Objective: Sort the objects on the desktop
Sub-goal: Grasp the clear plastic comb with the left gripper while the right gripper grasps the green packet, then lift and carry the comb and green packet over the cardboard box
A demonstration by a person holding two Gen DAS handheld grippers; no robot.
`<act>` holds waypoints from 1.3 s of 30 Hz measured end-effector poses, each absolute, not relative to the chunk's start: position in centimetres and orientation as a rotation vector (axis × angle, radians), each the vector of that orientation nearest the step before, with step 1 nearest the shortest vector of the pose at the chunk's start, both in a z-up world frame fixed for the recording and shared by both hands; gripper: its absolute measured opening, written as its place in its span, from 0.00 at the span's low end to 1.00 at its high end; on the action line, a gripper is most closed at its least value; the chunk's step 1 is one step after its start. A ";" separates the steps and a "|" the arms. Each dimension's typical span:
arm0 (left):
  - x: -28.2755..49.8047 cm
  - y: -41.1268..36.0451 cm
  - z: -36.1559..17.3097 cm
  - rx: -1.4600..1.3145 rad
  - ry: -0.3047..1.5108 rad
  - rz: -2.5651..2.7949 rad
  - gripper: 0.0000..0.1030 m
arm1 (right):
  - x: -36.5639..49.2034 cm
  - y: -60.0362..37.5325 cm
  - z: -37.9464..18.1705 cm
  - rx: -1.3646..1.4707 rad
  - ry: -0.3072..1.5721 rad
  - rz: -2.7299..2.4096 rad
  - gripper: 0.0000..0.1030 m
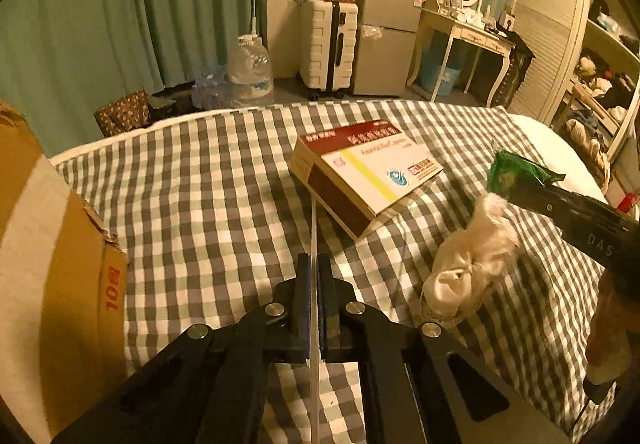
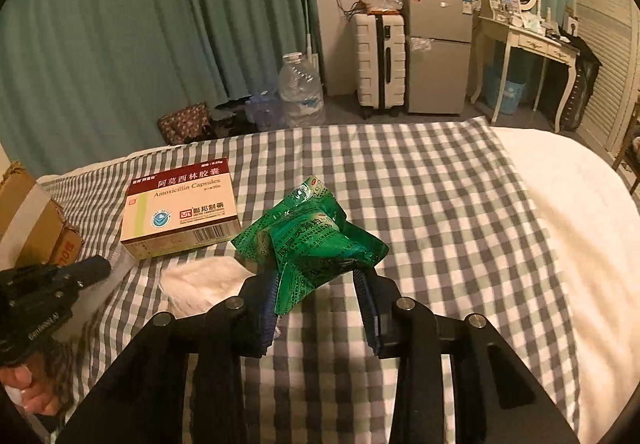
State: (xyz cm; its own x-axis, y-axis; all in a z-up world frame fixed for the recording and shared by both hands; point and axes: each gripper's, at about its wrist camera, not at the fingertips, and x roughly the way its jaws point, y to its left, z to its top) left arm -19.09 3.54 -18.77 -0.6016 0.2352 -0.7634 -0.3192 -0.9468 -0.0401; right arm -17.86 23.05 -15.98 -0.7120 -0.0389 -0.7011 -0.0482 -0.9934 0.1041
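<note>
We see bare checked blanket [image 2: 420, 180] on the right. The medicine box [image 2: 180, 212], white cloth [image 1: 468, 264] and cardboard box [image 1: 60, 284] block the left.

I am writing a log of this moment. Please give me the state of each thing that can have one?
Left claw: shut on a thin white stick.
Right claw: shut on the green packet, lifted off the bed.
Medicine box: closed, lying flat on the checked sheet.
White cloth: crumpled on the sheet.
Cardboard box: interior not visible.
</note>
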 end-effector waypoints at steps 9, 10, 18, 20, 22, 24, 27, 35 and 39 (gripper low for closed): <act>-17.8 3.0 -16.7 -1.164 0.134 2.594 0.01 | -15.8 23.2 -12.5 -1.111 0.161 2.920 0.34; -17.5 2.9 -16.4 -1.161 0.134 2.596 0.01 | -15.7 23.3 -12.3 -1.105 0.163 2.922 0.34; -14.4 3.1 -13.2 -1.078 0.190 2.639 0.01 | -12.5 23.9 -10.1 -1.062 0.259 2.913 0.34; -13.4 3.3 -12.5 -1.068 0.186 2.651 0.01 | -11.6 23.9 -9.5 -1.052 0.266 2.917 0.34; -12.2 3.7 -11.6 -1.043 0.196 2.672 0.01 | -10.5 23.8 -8.6 -1.041 0.259 2.919 0.34; -11.0 3.8 -10.4 -1.018 0.181 2.686 0.01 | -9.4 23.7 -7.6 -1.024 0.255 2.930 0.34; -9.3 3.9 -8.2 -0.963 0.173 2.713 0.01 | -7.8 23.3 -5.6 -0.983 0.234 2.951 0.34; -4.7 3.1 -2.2 -0.831 0.162 2.774 0.01 | -3.7 22.1 0.7 -0.824 0.195 3.026 0.33; -2.9 2.7 0.4 -0.770 0.149 2.799 0.01 | -1.9 22.0 2.5 -0.786 0.186 3.042 0.33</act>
State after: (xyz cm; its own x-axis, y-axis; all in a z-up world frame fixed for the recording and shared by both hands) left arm -2.88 2.67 0.41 -0.8340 0.1969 -0.5154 -0.2507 -0.9674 0.0360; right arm -1.85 21.95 2.51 -0.8753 -0.0346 -0.4823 -0.0243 -0.9930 0.1153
